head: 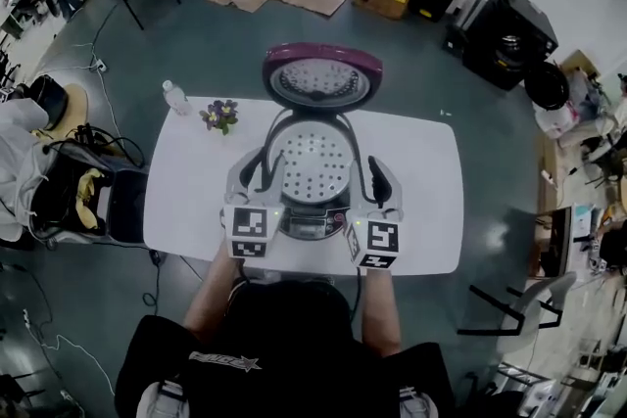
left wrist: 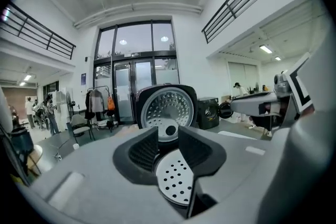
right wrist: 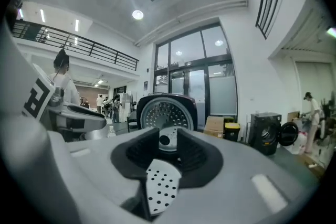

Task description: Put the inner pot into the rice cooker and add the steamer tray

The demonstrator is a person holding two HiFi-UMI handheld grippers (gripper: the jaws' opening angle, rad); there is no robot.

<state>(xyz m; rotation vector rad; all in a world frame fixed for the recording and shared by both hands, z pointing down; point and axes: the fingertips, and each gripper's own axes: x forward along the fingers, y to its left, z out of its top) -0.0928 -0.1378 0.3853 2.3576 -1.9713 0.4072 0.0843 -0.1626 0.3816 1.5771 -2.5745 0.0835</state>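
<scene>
The white perforated steamer tray hangs level over the rice cooker, whose maroon lid stands open behind it. My left gripper holds the tray's left rim and my right gripper its right rim. In the left gripper view the tray's edge sits pinched between the dark pads, with the lid beyond. The right gripper view shows the same grip on the tray. The tray hides the inside of the cooker, so I cannot see the inner pot.
The cooker stands mid-way on a white table. A water bottle and a small bunch of flowers sit at the table's far left corner. A cluttered chair stands left of the table, another chair to the right.
</scene>
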